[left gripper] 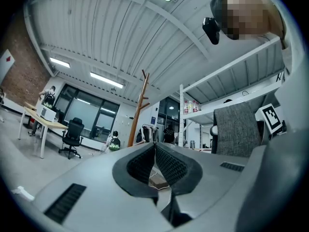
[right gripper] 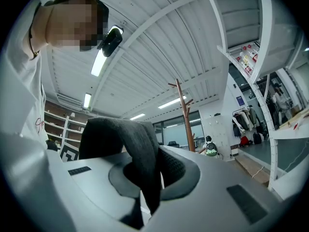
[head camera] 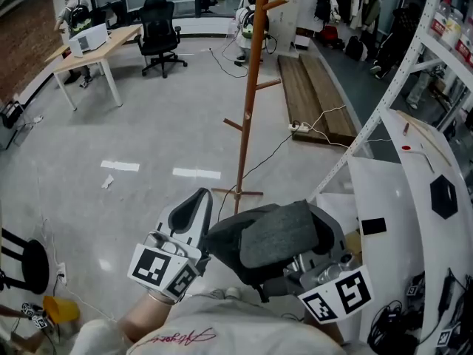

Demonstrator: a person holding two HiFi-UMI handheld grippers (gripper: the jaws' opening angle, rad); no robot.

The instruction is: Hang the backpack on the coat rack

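In the head view the grey backpack (head camera: 277, 239) hangs low between my two grippers. A broad grey strap (right gripper: 140, 153) of it runs between the jaws of my right gripper (right gripper: 154, 154), which is shut on it. From the head camera those jaws are hidden under the bag and only the marker cube (head camera: 340, 293) shows. My left gripper (head camera: 199, 200) sits at the bag's left edge. Its pads (left gripper: 166, 163) meet at the tip with nothing between them, and the backpack (left gripper: 234, 129) shows to its right. The wooden coat rack (head camera: 251, 87) stands ahead on the floor, apart from the bag.
A white metal shelf frame (head camera: 414, 58) and a white rounded machine (head camera: 414, 220) crowd the right side. Wooden planks (head camera: 314, 98) and a cable lie beyond the rack. A desk (head camera: 92, 50), an office chair (head camera: 161, 35) and a black stool (head camera: 33, 265) stand to the left.
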